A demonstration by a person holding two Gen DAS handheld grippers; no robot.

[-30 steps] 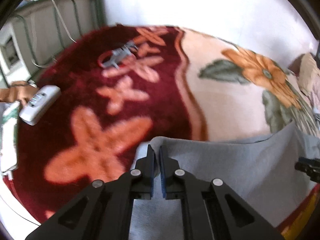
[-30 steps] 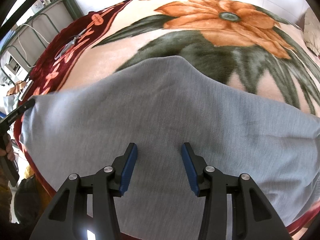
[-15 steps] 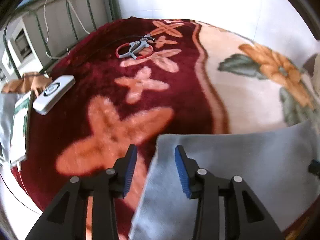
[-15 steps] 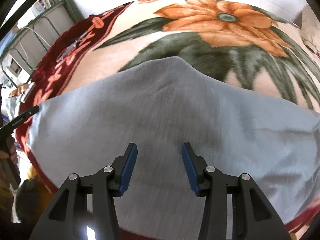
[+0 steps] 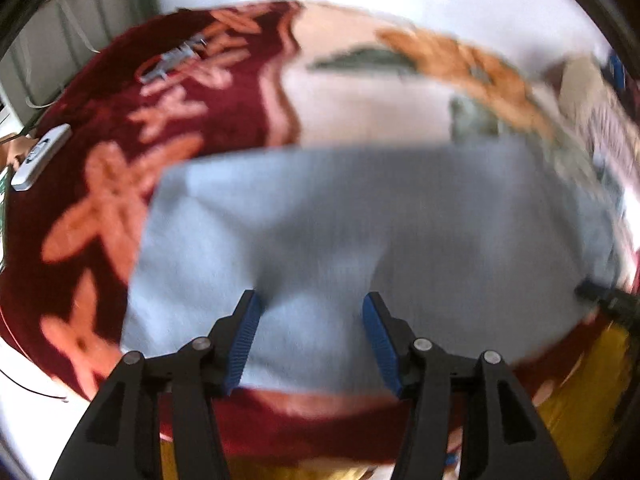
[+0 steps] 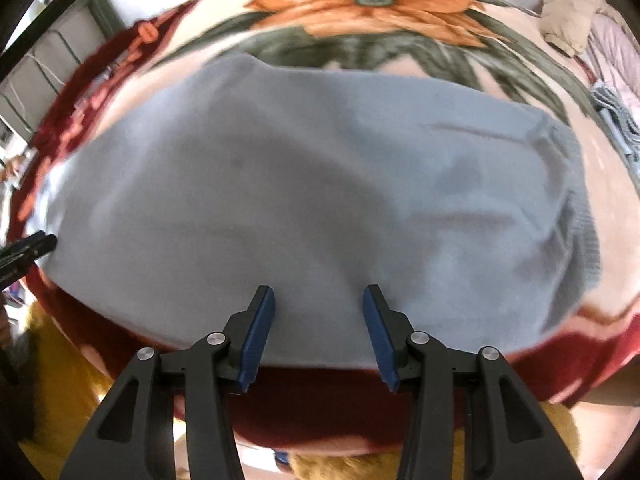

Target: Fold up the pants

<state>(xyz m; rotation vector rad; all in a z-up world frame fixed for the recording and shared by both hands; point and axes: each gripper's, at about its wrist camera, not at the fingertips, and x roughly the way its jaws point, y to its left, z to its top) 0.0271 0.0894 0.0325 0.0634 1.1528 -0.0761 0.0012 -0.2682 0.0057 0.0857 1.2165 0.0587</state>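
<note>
The grey pants (image 5: 360, 232) (image 6: 304, 200) lie folded flat on a flowered blanket (image 5: 372, 104) (image 6: 360, 0), their ribbed waistband at the right in the right wrist view. My left gripper (image 5: 311, 320) hovers over the near edge of the cloth, its jaws opening with nothing pinched between the blue pads. Over the same near edge my right gripper (image 6: 318, 316) stands open and empty. Each gripper's tip shows at the edge of the other's view. The left wrist view is blurred.
A white device (image 5: 40, 156) and a red-handled tool (image 5: 172, 62) lie on the dark red part of the blanket at the left. Beige and pink clothes (image 6: 576, 12) are piled at the far right. Something yellow (image 6: 52, 396) sits below the bed's near edge.
My left gripper has let go of the pants' corner, opened, and moved right and back toward the near edge. The right gripper drew back to the near edge, still open.
</note>
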